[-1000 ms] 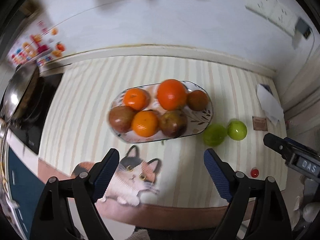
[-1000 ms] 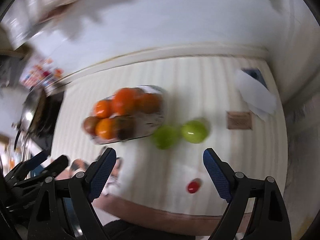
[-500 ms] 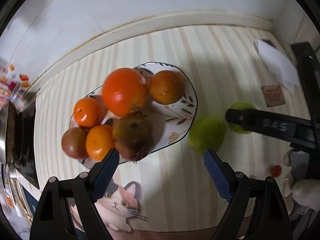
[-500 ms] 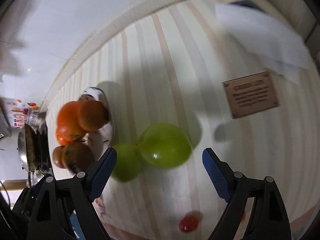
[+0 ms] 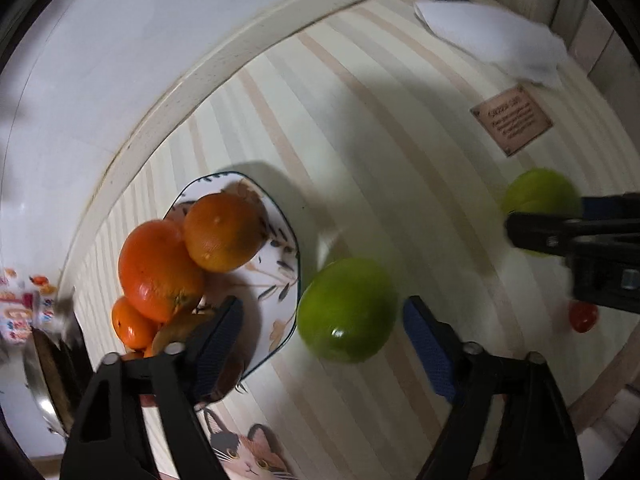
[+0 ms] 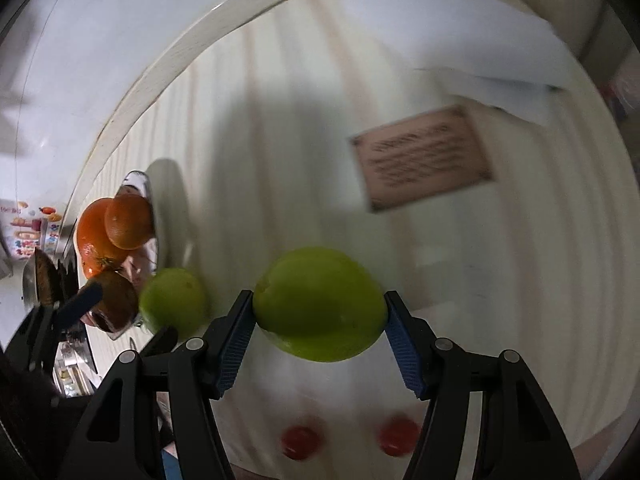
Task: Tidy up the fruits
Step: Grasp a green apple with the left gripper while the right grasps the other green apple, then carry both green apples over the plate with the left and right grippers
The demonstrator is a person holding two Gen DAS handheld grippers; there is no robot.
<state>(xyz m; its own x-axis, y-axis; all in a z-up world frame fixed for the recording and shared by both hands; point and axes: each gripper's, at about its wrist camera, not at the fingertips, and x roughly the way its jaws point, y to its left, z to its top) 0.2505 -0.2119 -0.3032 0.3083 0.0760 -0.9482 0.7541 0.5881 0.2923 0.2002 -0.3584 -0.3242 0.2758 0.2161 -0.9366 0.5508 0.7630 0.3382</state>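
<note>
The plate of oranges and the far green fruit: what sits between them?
Another green fruit, flanked by the left gripper, as its own view shows.

Both tools point steeply down at the worktop (image 5: 360, 128). The right tool (image 6: 320, 312) has just been closing, and its blue pads (image 6: 236, 334) sit against both sides of a green fruit (image 6: 320, 304). The left tool (image 5: 324, 332) has also been closing, its jaws apart around another green fruit (image 5: 348, 308) without touching.
</note>
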